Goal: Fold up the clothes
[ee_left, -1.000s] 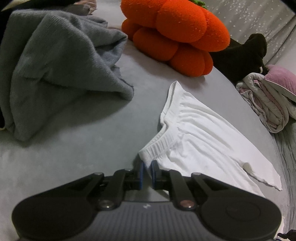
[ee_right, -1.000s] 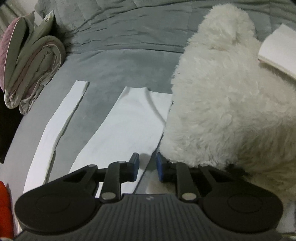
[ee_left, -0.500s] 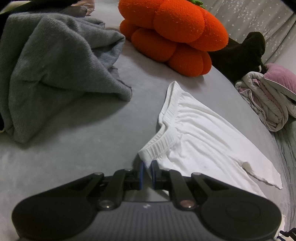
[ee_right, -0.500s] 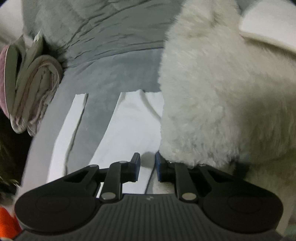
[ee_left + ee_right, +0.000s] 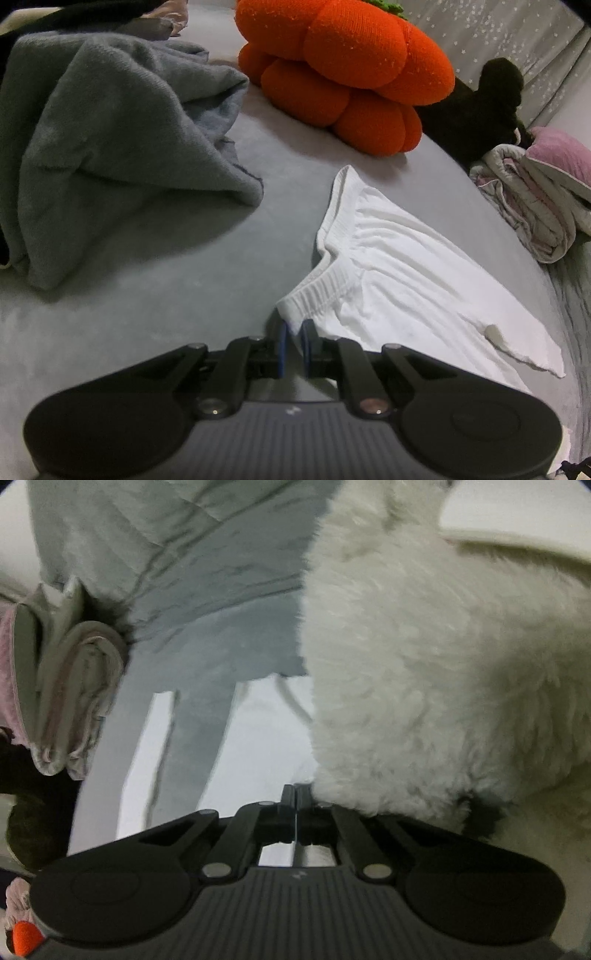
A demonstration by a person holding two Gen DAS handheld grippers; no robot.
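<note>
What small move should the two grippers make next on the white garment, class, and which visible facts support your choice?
Probably lift both ends together and carry them over into a fold. The left gripper is pinched on the elastic waistband corner of the white garment, and the right gripper has shut on its other end beside the fluffy white toy, so both holds look set.

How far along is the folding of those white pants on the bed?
Done: the white pants lie spread flat, legs apart. In hand: the left claw pinches the waistband corner; the right claw is shut at the pants' edge beside the fluffy white plush. Left: no fold is made yet, and the grey garment is still crumpled.
</note>
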